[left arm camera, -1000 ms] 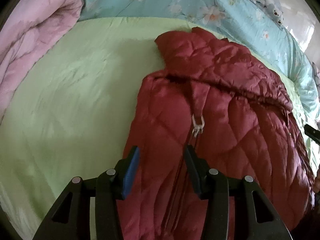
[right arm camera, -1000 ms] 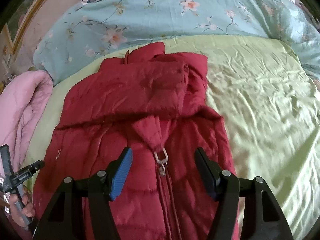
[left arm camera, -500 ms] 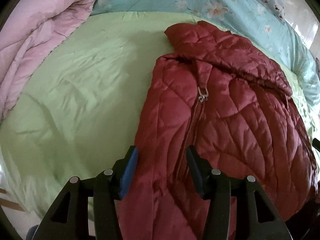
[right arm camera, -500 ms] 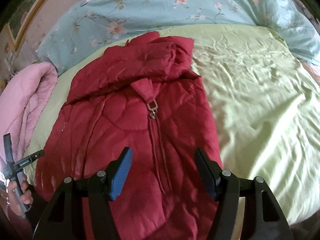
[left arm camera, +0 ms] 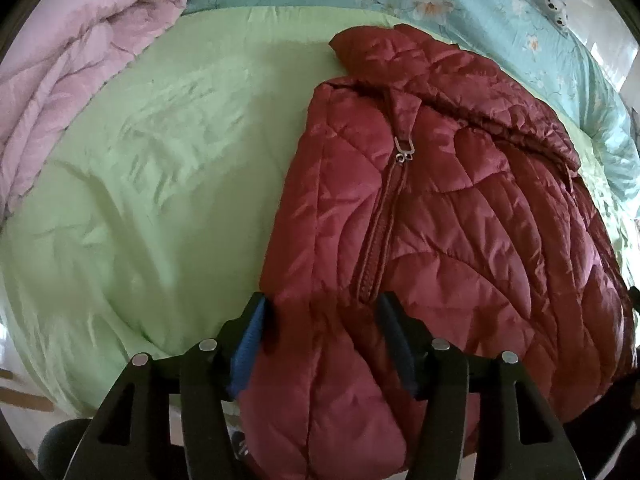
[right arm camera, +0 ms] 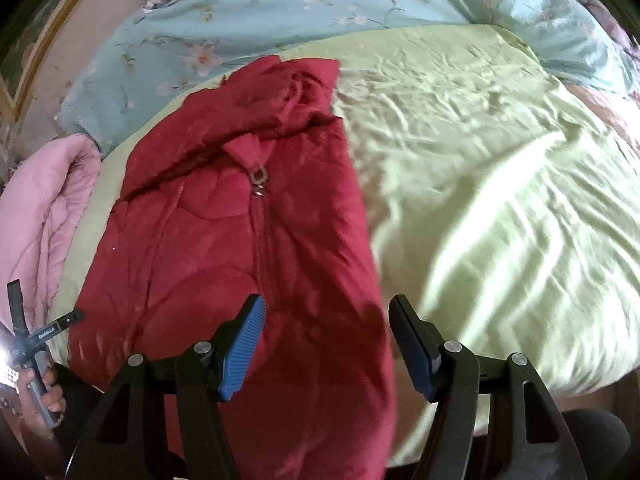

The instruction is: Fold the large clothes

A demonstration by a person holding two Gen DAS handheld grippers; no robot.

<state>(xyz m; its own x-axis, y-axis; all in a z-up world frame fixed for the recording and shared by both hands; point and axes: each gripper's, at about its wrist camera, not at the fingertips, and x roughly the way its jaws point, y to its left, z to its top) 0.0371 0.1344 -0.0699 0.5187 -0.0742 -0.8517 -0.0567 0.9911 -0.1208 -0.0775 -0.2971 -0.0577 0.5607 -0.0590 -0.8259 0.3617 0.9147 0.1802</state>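
A dark red quilted jacket (left arm camera: 460, 216) lies zipped up on a light green bed sheet (left arm camera: 152, 184), hood at the far end; it also shows in the right wrist view (right arm camera: 224, 248). Its silver zipper pull (left arm camera: 404, 152) sits below the collar. My left gripper (left arm camera: 324, 320) is open above the jacket's lower hem near the bed's front edge. My right gripper (right arm camera: 328, 328) is open above the lower right part of the jacket, its right finger over the sheet. The hem hangs over the bed edge under both grippers.
A rolled pink quilt (left arm camera: 72, 60) lies at the left of the bed. A light blue floral duvet (right arm camera: 280, 12) runs along the far side. The green sheet (right arm camera: 500, 200) spreads wide to the jacket's right. The other hand-held gripper (right arm camera: 36, 340) shows at the left edge.
Both grippers have drawn back toward the bed's front edge, from near the zipper pull down to the jacket's lower hem. Both stayed open. The jacket has not moved.
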